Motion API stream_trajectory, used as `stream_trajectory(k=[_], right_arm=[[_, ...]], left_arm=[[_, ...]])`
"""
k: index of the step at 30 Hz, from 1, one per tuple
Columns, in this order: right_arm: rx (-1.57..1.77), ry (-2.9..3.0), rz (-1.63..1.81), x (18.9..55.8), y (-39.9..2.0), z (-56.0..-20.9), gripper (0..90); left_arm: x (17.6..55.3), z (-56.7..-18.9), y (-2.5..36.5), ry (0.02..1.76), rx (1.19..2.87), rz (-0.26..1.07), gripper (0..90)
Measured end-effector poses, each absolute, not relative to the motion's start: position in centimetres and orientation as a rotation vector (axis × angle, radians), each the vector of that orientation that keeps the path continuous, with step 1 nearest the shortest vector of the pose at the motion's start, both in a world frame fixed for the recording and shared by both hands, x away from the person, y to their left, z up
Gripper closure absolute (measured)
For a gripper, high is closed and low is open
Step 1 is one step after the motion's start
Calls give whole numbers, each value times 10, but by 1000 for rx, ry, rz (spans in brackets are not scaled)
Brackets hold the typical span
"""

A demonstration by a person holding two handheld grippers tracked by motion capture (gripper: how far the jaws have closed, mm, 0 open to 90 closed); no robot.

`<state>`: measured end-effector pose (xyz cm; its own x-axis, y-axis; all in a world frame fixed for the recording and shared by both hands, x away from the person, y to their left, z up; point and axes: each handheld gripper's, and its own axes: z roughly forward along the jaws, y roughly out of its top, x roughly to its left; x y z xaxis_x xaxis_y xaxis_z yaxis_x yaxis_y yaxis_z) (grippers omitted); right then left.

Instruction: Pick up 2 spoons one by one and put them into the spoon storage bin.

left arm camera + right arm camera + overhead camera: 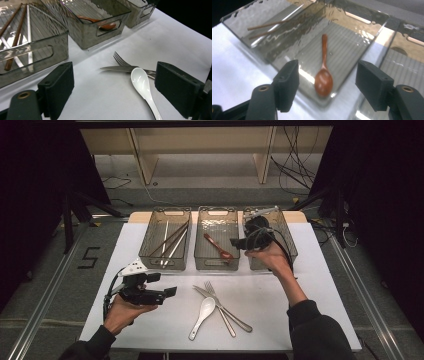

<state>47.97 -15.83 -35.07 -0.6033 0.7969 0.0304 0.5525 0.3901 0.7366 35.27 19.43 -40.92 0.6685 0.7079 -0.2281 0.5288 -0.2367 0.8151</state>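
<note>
While I look across the white table from left to right, I first see my left gripper resting low near the front edge, and its jaws stand wide apart with nothing between them. In the left gripper view the white ceramic spoon lies on the table just ahead of these jaws, beside a metal fork and a table knife; the spoon's bowl touches the knife.

Behind them stand three smoky transparent bins in a row. The left bin holds chopsticks, some brown and some pale.

The middle bin holds the wooden spoon. It is reddish brown, smooth and a little glossy, with a slim straight handle and a rounded oval bowl. It lies flat on the ribbed floor of the bin, bowl toward the near wall, alone in there.

My right gripper hovers above the wall between the middle bin and the right bin. Its jaws are apart and hold nothing; in the right gripper view the wooden spoon lies below, between them, untouched.
</note>
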Motion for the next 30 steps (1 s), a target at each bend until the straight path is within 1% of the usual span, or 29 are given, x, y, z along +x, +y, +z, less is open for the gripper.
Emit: stream_trajectory(k=[6, 12, 19, 30], right_arm=[[1182, 2309, 1068, 455, -181, -359, 334], [1208, 2279, 1122, 433, -200, -369, 327], [1227, 2259, 1170, 405, -216, -379, 324], [1240, 2236, 1207, 370, -231, -386, 319]], left_arm=[[351, -411, 184, 972, 1949, 202, 155], [349, -416, 165, 968, 2005, 165, 155], [347, -424, 142, 960, 2104, 118, 155], [345, -431, 118, 976, 2192, 101, 156]])
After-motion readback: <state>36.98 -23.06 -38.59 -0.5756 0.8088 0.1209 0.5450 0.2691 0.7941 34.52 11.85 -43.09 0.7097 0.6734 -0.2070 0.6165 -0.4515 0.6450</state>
